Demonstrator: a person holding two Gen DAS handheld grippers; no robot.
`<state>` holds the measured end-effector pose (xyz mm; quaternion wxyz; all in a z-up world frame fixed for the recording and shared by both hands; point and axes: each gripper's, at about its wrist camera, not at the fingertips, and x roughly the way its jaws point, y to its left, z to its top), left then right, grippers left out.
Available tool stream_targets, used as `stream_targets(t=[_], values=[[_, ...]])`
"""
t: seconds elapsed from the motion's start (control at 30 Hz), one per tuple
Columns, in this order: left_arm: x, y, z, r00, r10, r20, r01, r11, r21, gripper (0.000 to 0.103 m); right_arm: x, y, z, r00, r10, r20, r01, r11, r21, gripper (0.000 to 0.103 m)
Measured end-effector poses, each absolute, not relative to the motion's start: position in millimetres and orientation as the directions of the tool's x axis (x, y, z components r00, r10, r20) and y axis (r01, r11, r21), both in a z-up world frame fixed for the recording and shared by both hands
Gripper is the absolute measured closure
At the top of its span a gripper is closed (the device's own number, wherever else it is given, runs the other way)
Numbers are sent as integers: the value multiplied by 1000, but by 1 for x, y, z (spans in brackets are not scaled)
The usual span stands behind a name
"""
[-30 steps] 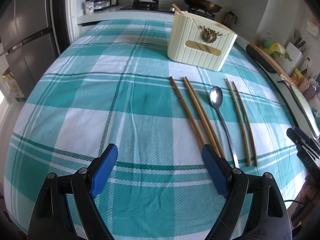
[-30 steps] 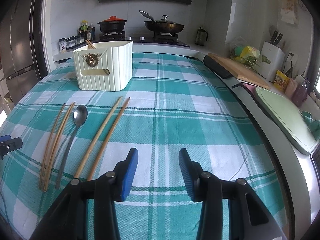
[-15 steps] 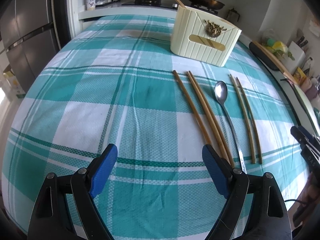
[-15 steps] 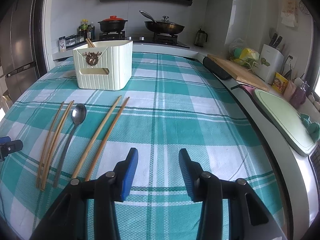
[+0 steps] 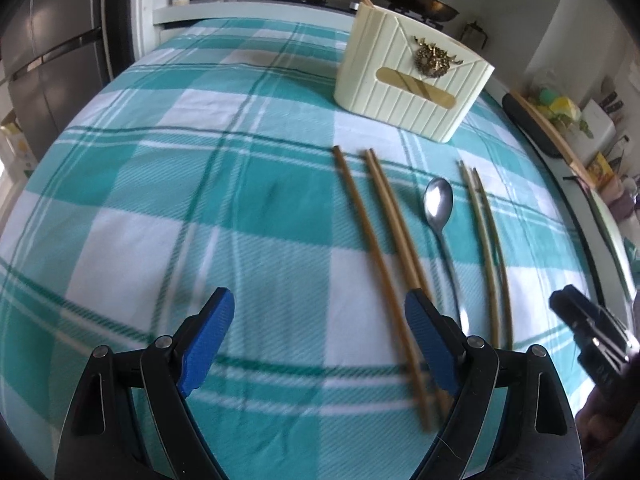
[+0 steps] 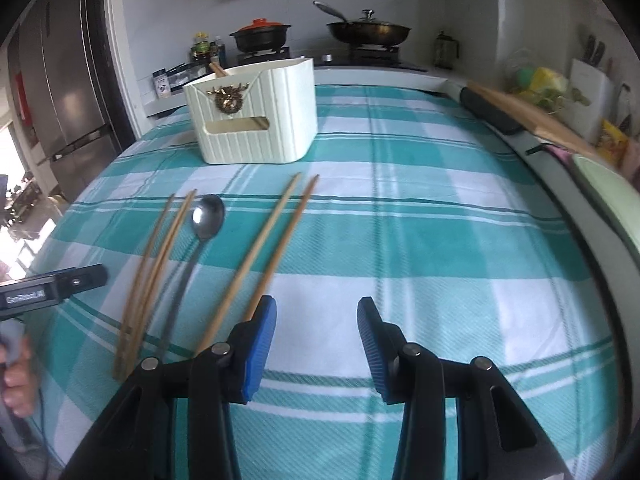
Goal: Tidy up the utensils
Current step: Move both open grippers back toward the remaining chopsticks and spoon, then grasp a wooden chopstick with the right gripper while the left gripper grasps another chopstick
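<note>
On the teal checked tablecloth lie a brown chopstick pair point(image 5: 384, 240) point(image 6: 264, 248), a metal spoon point(image 5: 439, 208) point(image 6: 206, 216) and a paler chopstick pair point(image 5: 486, 240) point(image 6: 160, 260). A cream utensil holder point(image 5: 408, 80) point(image 6: 256, 116) stands behind them with a chopstick end sticking out. My left gripper point(image 5: 320, 344) is open and empty, its right finger over the near ends of the brown pair. My right gripper point(image 6: 316, 344) is open and empty, just right of that pair.
A stove with a pot point(image 6: 262, 36) and wok point(image 6: 368, 32) is at the back. A fridge point(image 6: 68, 92) stands at the left. A cutting board point(image 6: 520, 112) and a knife block point(image 6: 588, 92) line the right counter. The table edge runs along the right.
Both grippers have moved forward and lower toward the utensils, which now look larger. The right gripper has shifted left, closer to the brown chopsticks. Both stay open.
</note>
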<state>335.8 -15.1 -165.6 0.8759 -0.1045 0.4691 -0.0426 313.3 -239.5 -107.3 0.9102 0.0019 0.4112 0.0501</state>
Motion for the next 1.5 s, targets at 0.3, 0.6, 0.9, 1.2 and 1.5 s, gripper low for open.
stream_targets(t=[0.3,0.6,0.9,1.2,1.5], values=[[349,-30,-176,547,-118,-829,-45,984,-170,15,346,-222,-118,604,154,-782,-133,987,92,62],[353,-38,-180,555,-64,-830,-35,994,-100,13,360,-209,-136,560,131,-818,-148,987,57,70],[348,-53,-184,569,-20,-822,36,999,1,12,359,-213,-136,579,73,-812,-133,991,-6,96],[337,-31,-183,550,-33,-835,88,996,18,11,346,-236,-135,580,16,-815,-76,996,-35,96],[328,-13,-182,527,-35,-849,114,993,30,12,332,-257,-134,562,-26,-827,-40,997,-59,96]])
